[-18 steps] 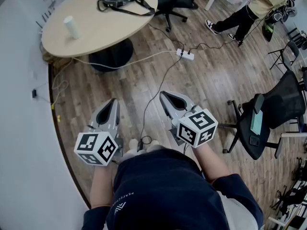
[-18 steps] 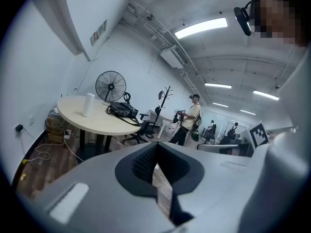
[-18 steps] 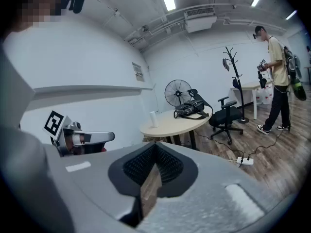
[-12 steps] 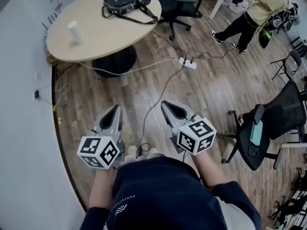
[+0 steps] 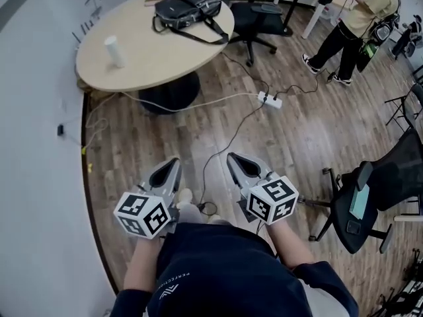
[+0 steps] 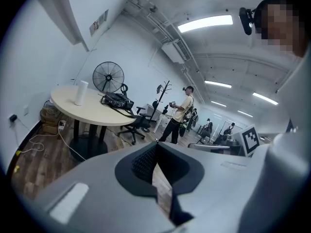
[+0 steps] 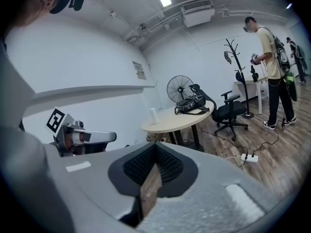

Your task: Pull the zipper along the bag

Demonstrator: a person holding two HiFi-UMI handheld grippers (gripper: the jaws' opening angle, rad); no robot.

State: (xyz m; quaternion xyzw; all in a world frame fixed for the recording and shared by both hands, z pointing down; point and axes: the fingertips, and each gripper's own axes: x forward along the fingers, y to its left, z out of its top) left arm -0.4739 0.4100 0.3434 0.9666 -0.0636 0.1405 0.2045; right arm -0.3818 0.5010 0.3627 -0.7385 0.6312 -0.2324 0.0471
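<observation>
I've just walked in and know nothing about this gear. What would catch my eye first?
Nearest, the left claw and right claw, both shut and empty, each backed by black-and-white marker cubes, point out over the wooden floor. Farther off, a round table carries a black bag and a white cylinder. A standing person is at the far right.

Left claw (image 5: 166, 175) and right claw (image 5: 239, 164) held forward, closed, empty.
</observation>
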